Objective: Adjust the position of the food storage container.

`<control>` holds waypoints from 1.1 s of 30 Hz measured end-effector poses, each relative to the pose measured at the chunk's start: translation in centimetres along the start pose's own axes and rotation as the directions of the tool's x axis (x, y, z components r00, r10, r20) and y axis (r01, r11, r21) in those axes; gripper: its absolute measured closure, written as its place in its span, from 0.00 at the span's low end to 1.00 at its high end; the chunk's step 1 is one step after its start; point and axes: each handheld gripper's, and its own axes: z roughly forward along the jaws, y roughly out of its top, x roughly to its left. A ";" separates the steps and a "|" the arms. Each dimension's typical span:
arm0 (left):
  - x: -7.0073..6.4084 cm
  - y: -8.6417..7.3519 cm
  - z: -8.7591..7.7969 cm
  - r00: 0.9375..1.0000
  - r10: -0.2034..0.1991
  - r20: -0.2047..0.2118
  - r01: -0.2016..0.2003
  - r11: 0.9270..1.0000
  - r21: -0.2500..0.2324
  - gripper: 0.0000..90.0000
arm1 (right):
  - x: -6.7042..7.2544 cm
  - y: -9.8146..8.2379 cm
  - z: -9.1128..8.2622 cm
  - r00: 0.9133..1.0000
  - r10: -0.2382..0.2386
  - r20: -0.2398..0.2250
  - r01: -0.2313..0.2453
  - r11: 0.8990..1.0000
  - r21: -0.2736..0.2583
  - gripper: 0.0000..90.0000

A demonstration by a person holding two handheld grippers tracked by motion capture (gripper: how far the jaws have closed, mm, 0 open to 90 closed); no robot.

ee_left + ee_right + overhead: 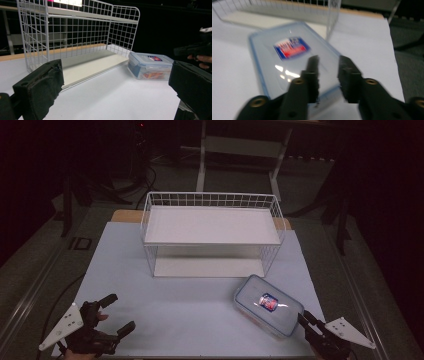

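A clear lidded food box with a blue rim and a red-and-blue label lies on the white tabletop, right of centre, in front of the rack. My right gripper is at the box's near right corner. In the blurred right gripper view its jaws stand a narrow gap apart above the box's lid, with nothing pinched between them. My left gripper rests at the near left, jaws wide and empty. The left gripper view looks across the table to the box.
A white two-tier wire rack stands at the back middle of the table, both shelves bare; it also appears in the left gripper view and behind the box. The table's right edge runs close to the box. Dark floor and furniture legs lie beyond.
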 end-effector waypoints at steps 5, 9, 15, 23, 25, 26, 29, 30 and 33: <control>0.0 -0.1 0.1 1.000 0.002 0.002 -0.002 1.000 0.015 0.00 | -0.7 -1.1 0.8 0.998 -0.001 0.063 -0.005 0.996 0.086 1.00; 0.1 -0.1 0.1 1.000 -0.002 0.005 0.001 1.000 0.013 0.00 | -0.8 -1.6 1.5 0.996 0.005 0.088 -0.017 0.991 0.130 1.00; 0.1 -0.2 0.3 1.000 -0.004 0.007 0.003 1.000 0.021 0.00 | -1.6 -1.7 2.1 0.993 0.035 0.108 -0.051 0.988 0.145 1.00; 0.0 -0.2 0.4 1.000 -0.003 0.012 0.003 1.000 0.028 0.00 | -1.5 -0.9 3.4 0.995 0.022 0.098 -0.037 0.988 0.152 1.00; 0.0 -0.3 0.5 1.000 -0.004 0.012 0.003 1.000 0.029 0.00 | -1.4 -0.6 4.0 0.996 0.025 0.089 -0.039 0.988 0.152 1.00; 0.0 -0.3 0.5 1.000 -0.002 0.012 0.002 1.000 0.028 0.00 | -1.2 -0.4 4.5 0.997 0.021 0.078 -0.033 0.988 0.149 1.00; 0.0 -0.3 0.5 1.000 -0.002 0.013 0.002 1.000 0.028 0.00 | -1.1 -0.2 5.0 0.998 0.024 0.067 -0.033 0.989 0.145 1.00; 0.0 -0.3 0.6 1.000 0.000 0.014 0.000 1.000 0.028 0.00 | -1.1 -0.1 5.2 0.997 0.028 0.071 -0.038 0.989 0.145 1.00; 0.1 -0.3 0.6 1.000 0.002 0.013 -0.002 0.999 0.032 0.00 | -1.2 -0.3 5.1 0.996 0.022 0.083 -0.035 0.987 0.155 1.00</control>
